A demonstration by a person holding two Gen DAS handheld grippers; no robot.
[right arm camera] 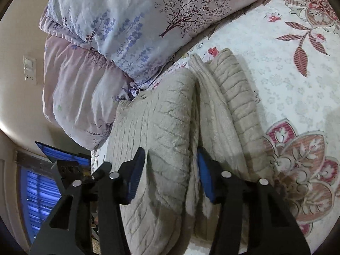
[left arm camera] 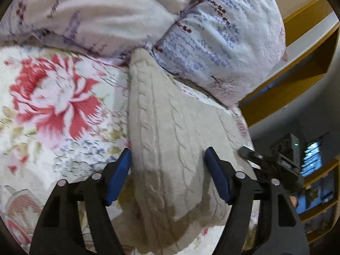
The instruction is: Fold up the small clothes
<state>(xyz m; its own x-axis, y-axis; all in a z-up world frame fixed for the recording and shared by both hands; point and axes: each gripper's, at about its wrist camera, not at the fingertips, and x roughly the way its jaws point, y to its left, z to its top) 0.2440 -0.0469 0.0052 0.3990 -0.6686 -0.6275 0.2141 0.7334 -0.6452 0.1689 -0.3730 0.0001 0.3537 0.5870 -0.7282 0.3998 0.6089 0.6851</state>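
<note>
A beige cable-knit sweater (left arm camera: pixel 170 140) is shown lying on the floral bedsheet (left arm camera: pixel 53 97), its long axis running away from both tools toward the pillows (left arm camera: pixel 223 42). The left gripper (left arm camera: pixel 167 174) is held wide open astride its near end, nothing clamped. The right gripper (right arm camera: pixel 171 174) is likewise spread over the folded layers, nothing held.

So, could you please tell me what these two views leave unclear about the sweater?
- Sweater near edge: both views, hidden behind the gripper frames.
- Far end: left view, tucked under the pillow.
- Pad contact with the knit: either hand-held gripper, hidden by fabric folds.
- Garment type: uncertain, folded.
</note>
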